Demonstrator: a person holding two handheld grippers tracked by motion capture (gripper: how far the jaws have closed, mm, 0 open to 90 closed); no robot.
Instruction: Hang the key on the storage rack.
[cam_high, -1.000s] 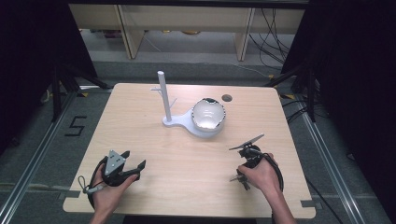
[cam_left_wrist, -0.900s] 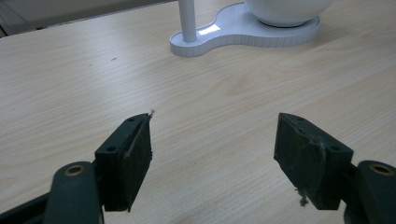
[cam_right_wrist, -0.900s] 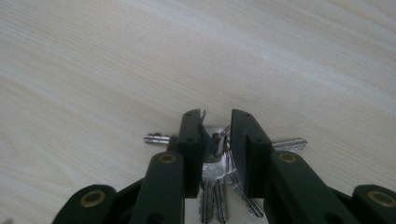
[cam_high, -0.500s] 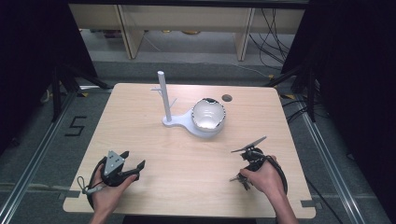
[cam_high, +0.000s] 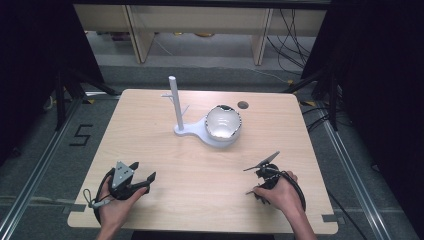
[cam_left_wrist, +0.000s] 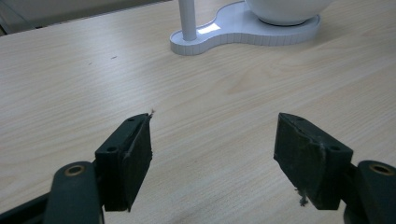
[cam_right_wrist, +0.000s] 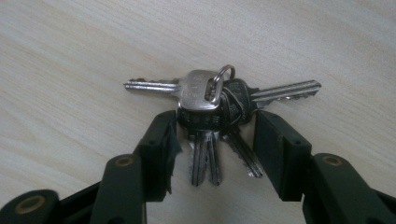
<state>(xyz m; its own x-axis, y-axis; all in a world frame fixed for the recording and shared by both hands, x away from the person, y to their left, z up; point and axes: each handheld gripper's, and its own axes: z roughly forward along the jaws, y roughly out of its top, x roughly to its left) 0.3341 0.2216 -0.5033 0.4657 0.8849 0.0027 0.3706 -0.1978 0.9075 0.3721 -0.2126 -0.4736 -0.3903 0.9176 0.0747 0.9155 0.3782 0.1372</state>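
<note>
Keys (cam_right_wrist: 212, 112) lie on table (cam_high: 200, 170) betw your right gripper (cam_right_wrist: 212, 135) jaws, which sit apart, heads at 12 o'clock. Left gripper (cam_left_wrist: 212, 149) wide apart, stand (cam_left_wrist: 233, 28) at 12.

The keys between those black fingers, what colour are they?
Silvery metal keys, on a ring; clearest in the right gripper view.

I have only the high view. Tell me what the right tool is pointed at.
Observer: A bunch of keys on a ring, lying flat on the table between the right tool's jaws.
Operator: Report the grip.
Observer: Not clamped, as far as I can see. The jaws flank the key heads, with a slim gap on one side.
Operator: Now the left tool.
Observer: The left tool is wide open, with bare wood between its jaws.
</note>
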